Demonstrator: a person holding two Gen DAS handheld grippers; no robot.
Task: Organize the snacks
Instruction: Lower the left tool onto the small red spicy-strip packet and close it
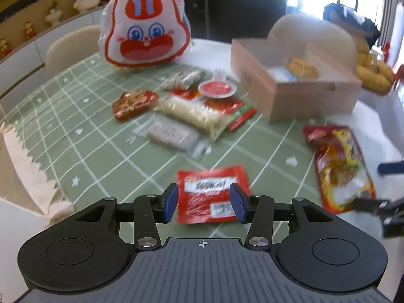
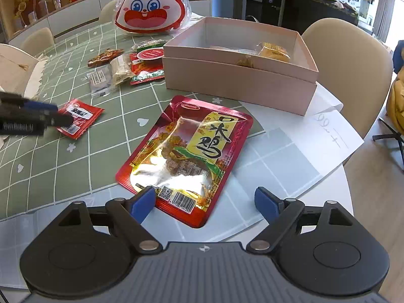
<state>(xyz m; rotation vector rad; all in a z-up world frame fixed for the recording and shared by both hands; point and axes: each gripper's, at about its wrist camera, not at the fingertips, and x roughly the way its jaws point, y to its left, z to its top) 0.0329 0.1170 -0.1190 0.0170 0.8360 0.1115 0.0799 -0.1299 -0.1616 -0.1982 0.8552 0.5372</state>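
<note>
The left hand-held gripper (image 1: 204, 203) is spread around a small red sachet (image 1: 212, 197) on the surface (image 1: 75, 131). Only the right wrist view shows the right hand-held gripper (image 2: 205, 203) spread over the large red chicken packet (image 2: 184, 156), with the pink box (image 2: 237, 80) beyond.

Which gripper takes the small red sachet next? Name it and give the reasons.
Left. The left gripper has its open jaws either side of the small red sachet with the white label. The right gripper is open over the large red foil chicken pouch, away from the sachet.
</note>
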